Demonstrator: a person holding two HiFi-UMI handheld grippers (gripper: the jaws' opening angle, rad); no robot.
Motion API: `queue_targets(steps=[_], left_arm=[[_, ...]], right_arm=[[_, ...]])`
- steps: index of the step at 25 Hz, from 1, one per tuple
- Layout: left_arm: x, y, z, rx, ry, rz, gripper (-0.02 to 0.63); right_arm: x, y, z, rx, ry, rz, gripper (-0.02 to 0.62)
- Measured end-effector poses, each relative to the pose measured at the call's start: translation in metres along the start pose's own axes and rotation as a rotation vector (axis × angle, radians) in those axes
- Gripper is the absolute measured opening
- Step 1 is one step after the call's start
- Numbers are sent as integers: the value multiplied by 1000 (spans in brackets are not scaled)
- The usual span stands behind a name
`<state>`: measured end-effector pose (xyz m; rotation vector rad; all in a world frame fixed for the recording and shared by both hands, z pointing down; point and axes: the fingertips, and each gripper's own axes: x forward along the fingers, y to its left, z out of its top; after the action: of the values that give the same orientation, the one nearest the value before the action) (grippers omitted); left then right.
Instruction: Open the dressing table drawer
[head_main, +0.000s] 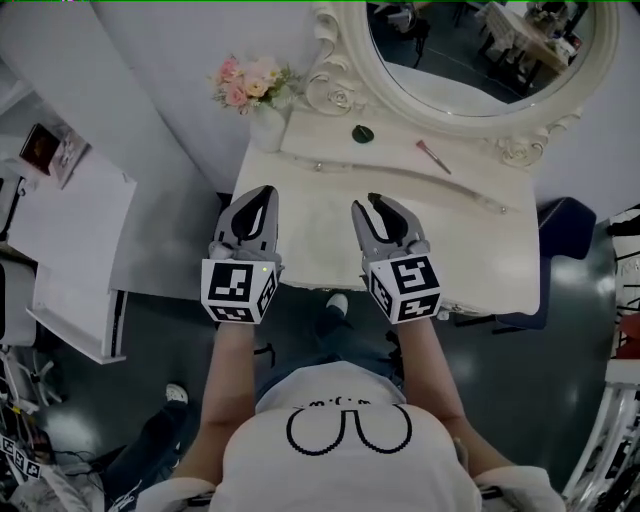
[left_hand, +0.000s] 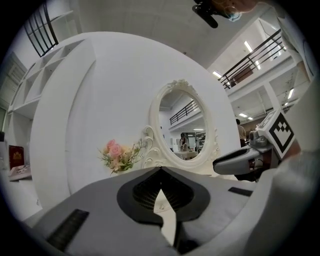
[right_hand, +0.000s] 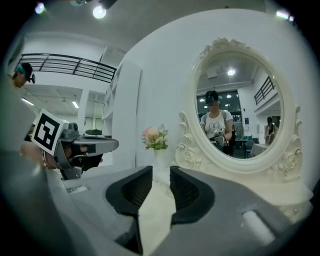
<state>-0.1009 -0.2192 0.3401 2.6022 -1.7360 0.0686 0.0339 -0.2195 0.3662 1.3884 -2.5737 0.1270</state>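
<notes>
Ahead, flower vase (head_main: 262, 112) atop dressing table (head_main: 470, 240).

The mirror (head_main: 480, 50) loses its top to the head view's edge. On the table (head_main: 330, 225), a small dark thing (head_main: 363, 133) and a pink stick (head_main: 433, 157) are too small to name. A dark blue thing (head_main: 565, 225) sits half hidden behind the table. In its own view, the left gripper (left_hand: 161, 170) blocks most of the tabletop.

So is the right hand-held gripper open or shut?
Open: the right hand-held gripper has its jaws apart, with nothing held between them.
</notes>
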Motion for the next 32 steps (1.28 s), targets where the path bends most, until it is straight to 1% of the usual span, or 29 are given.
queue_targets(steps=[5,7,11,17,21,24,29,32], left_arm=[[46,17,-14,-20,35,30,-2],[61,24,-20,-24,50,46,-2],[85,35,-33,-34,80,67,-2],[108,40,-54,-57,123,55,-2],[121,41,-68,-78,141,26,-2],[130,43,-77,-95,150,-5,-2],[140,48,-92,-117,179,-59,-2],[141,54,-99,-122,192,-79,-2]], right_arm=[[56,-29,-18,83,63,30,207],[77,-35,-29,98,102,45,225],[112,-44,-50,120,177,56,224],[154,-38,-91,217,287,68,200],[177,-35,-125,325,354,68,174],[194,-35,-145,404,385,56,168],[222,-36,-169,525,439,21,156],[237,-36,-176,565,461,-1,156]])
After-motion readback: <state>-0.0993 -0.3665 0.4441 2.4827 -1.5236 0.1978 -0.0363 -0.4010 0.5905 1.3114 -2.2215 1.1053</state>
